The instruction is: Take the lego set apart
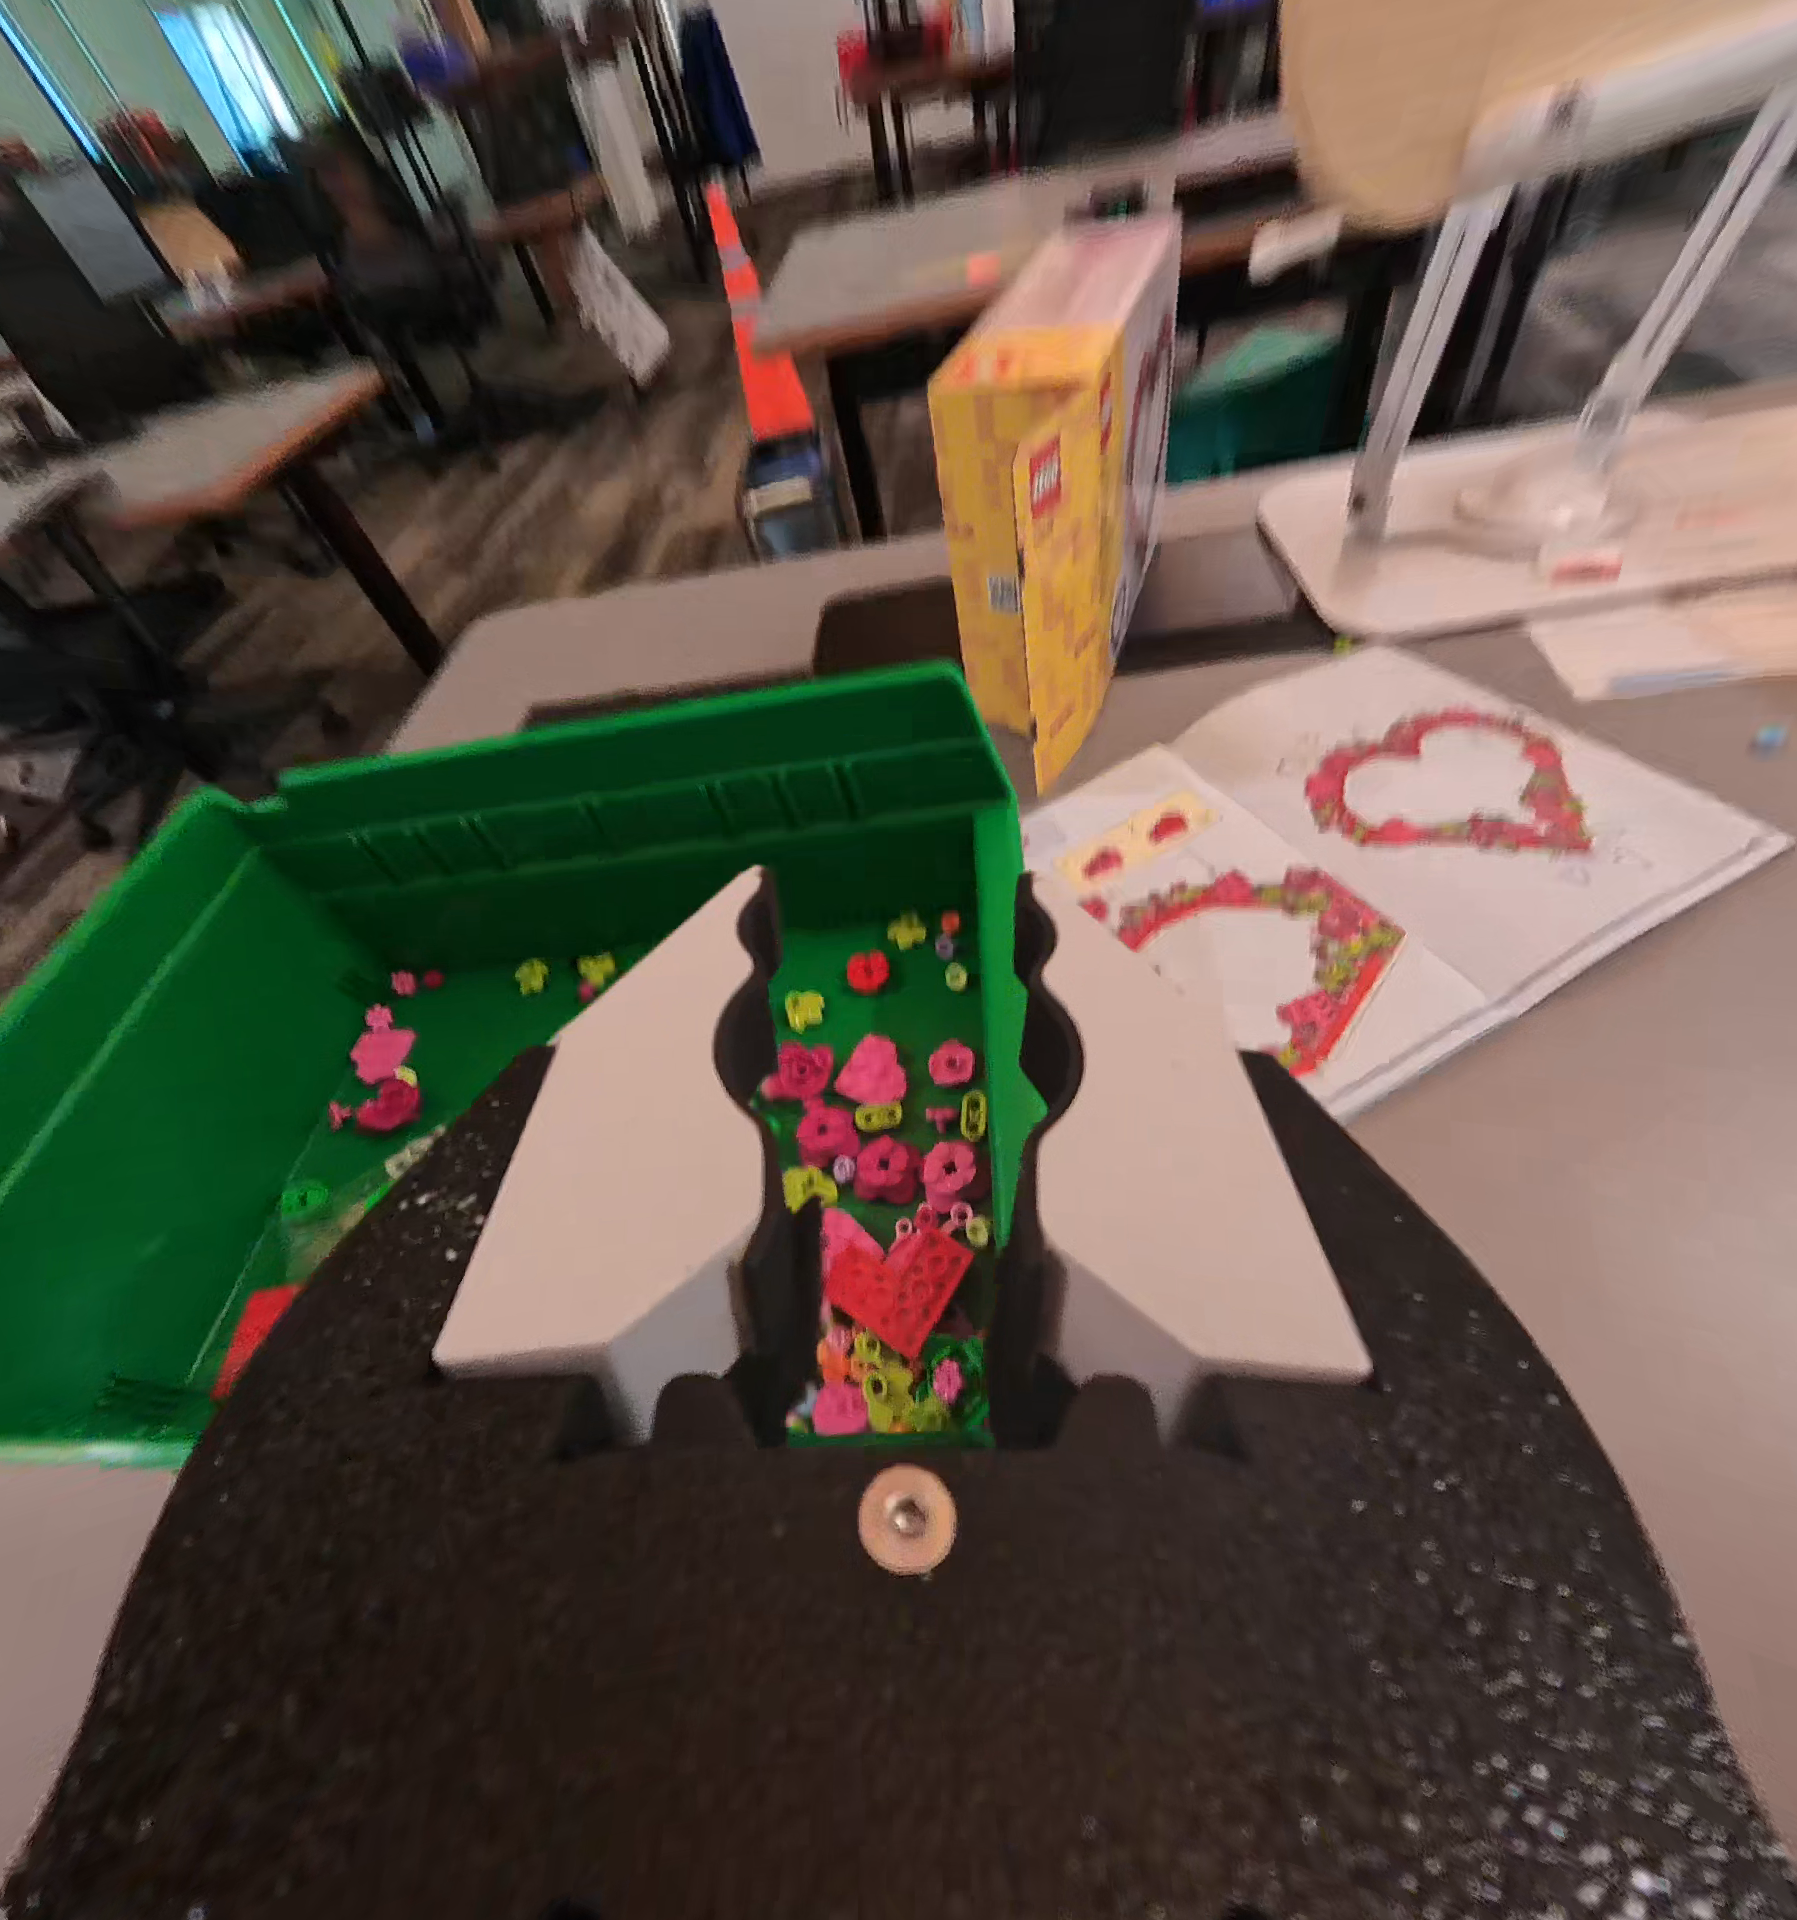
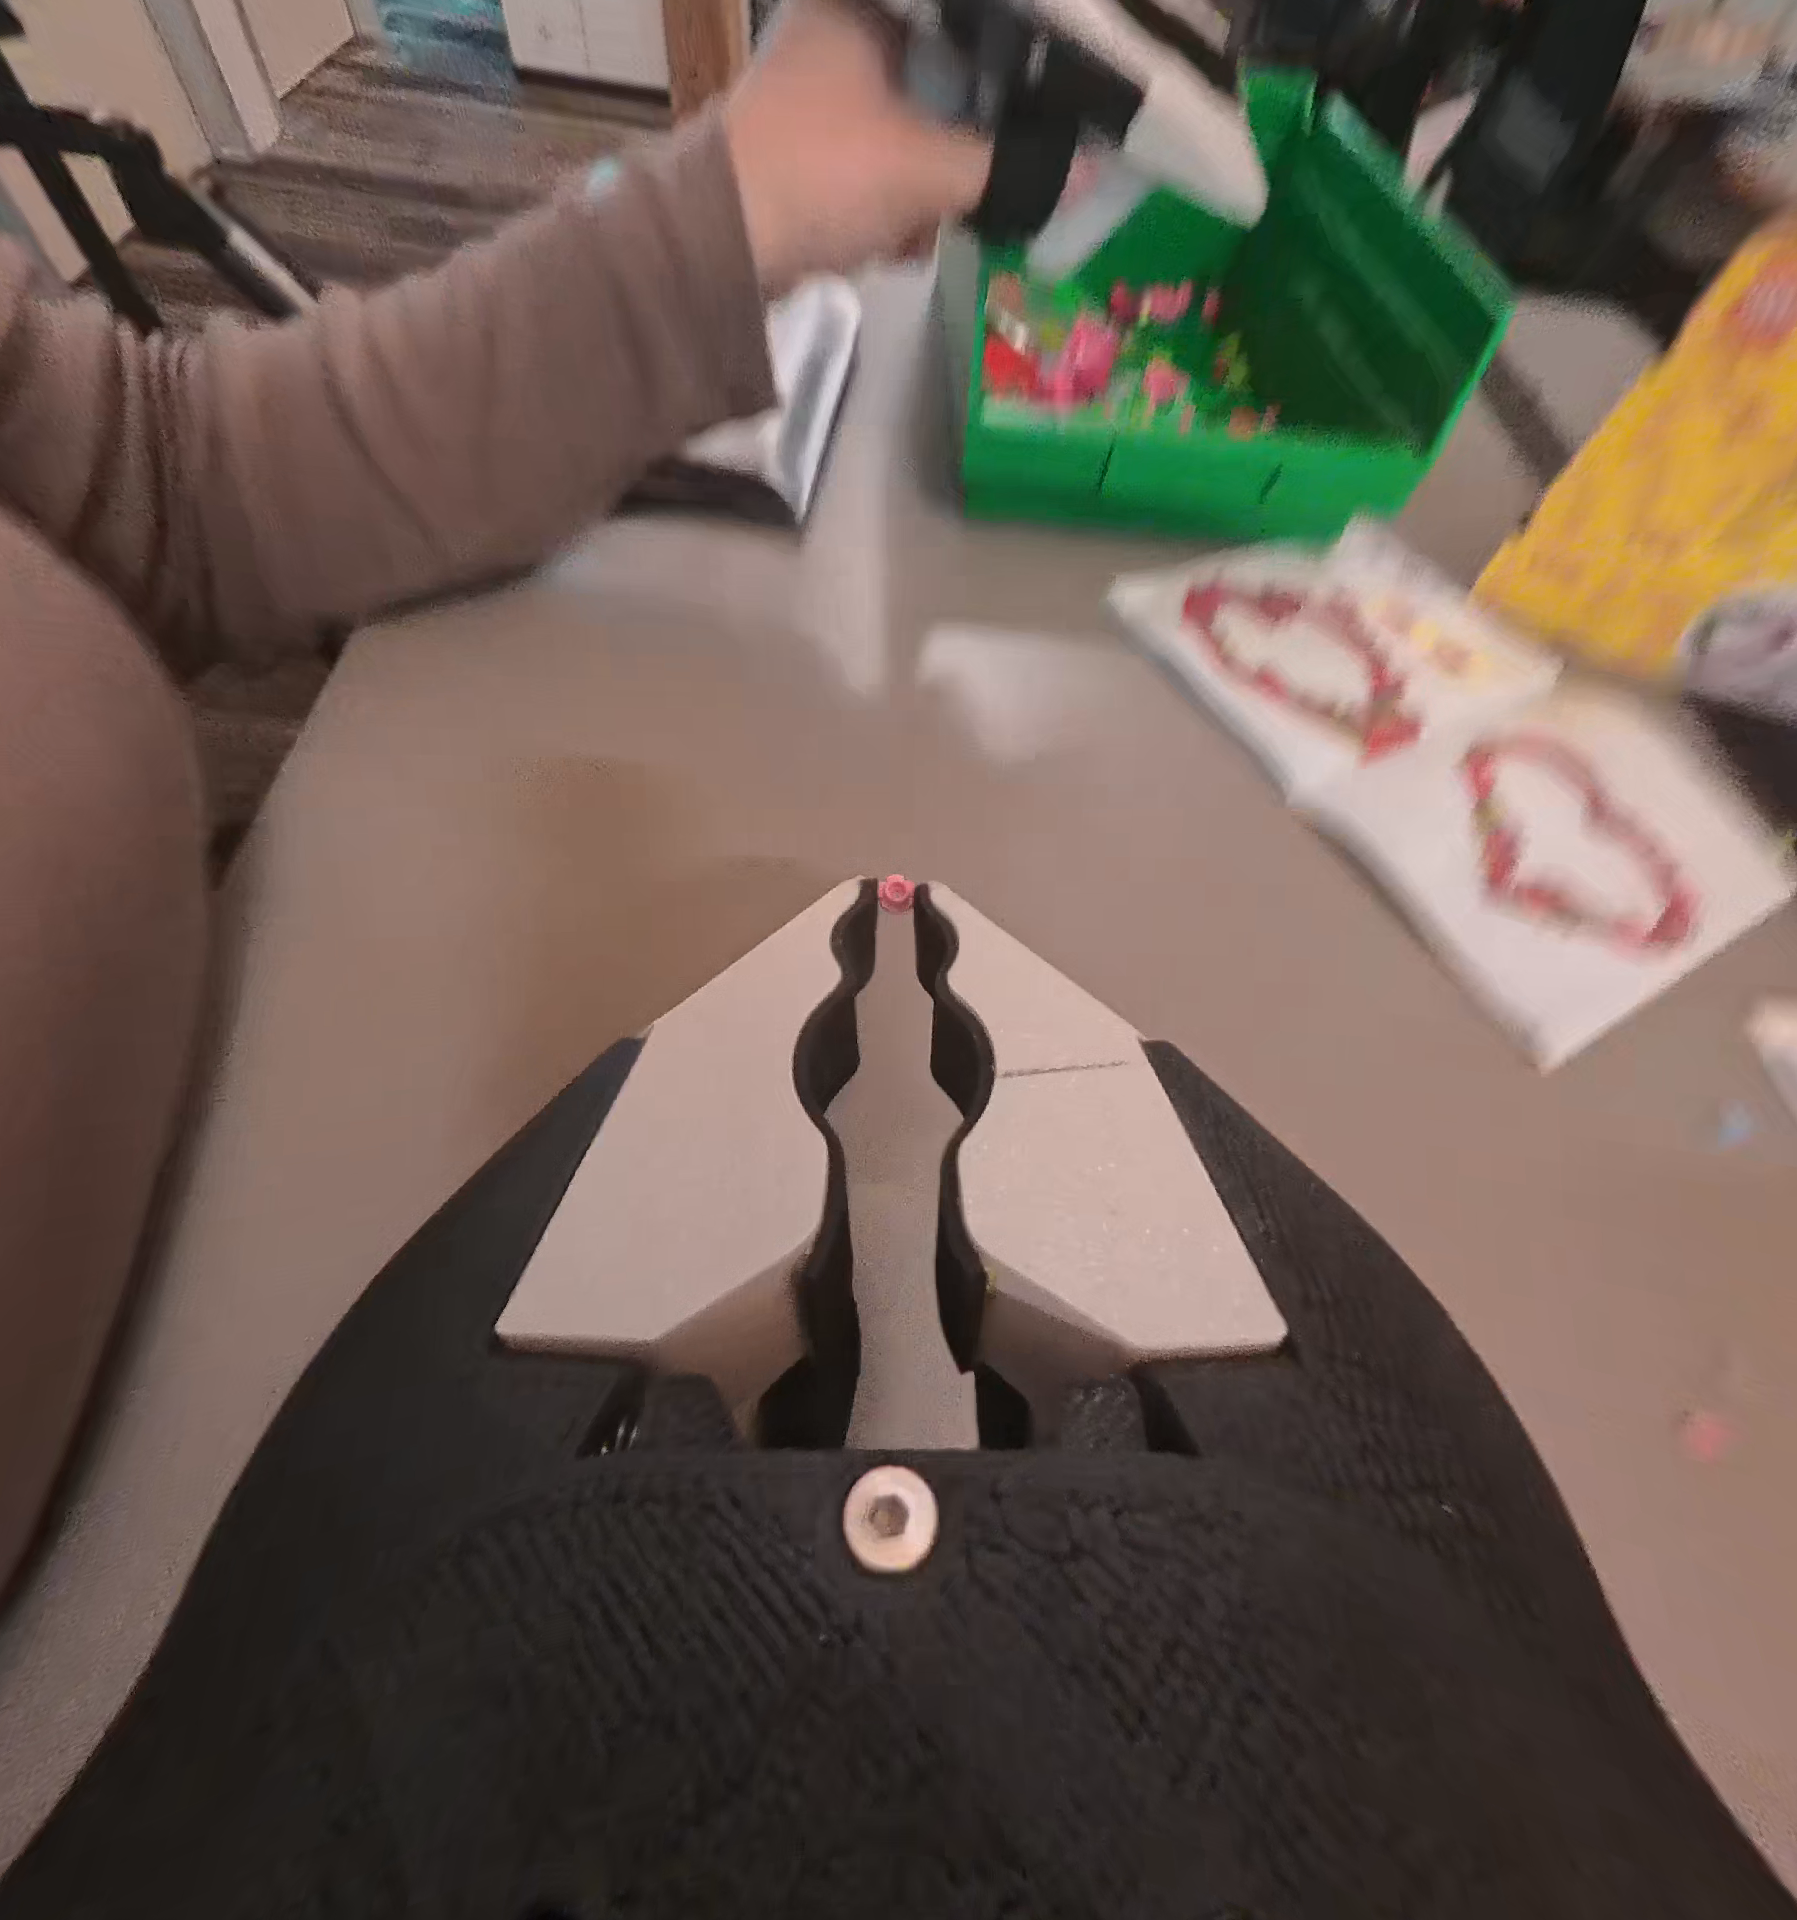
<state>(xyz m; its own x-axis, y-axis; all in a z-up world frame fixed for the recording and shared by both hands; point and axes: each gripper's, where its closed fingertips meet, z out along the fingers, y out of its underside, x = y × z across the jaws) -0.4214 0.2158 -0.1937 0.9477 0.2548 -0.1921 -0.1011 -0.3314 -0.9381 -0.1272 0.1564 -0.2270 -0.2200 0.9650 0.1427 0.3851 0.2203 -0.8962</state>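
Two grippers working: the right gripper point(image 2: 895, 896) pinches a tiny pink lego piece point(image 2: 894, 891) at its fingertips above the desk point(image 2: 582, 790), while the left gripper point(image 1: 899, 904), fingers apart, hangs over the green bin point(image 1: 125, 1091) of loose lego pieces point(image 1: 878, 1132).

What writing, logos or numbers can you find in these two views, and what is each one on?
I won't quote writing, only place it.
Yellow box: red logo patch, small print blurred.
Open booklet: pictures only; any print too small.
Lamp base: red sticker, unreadable.
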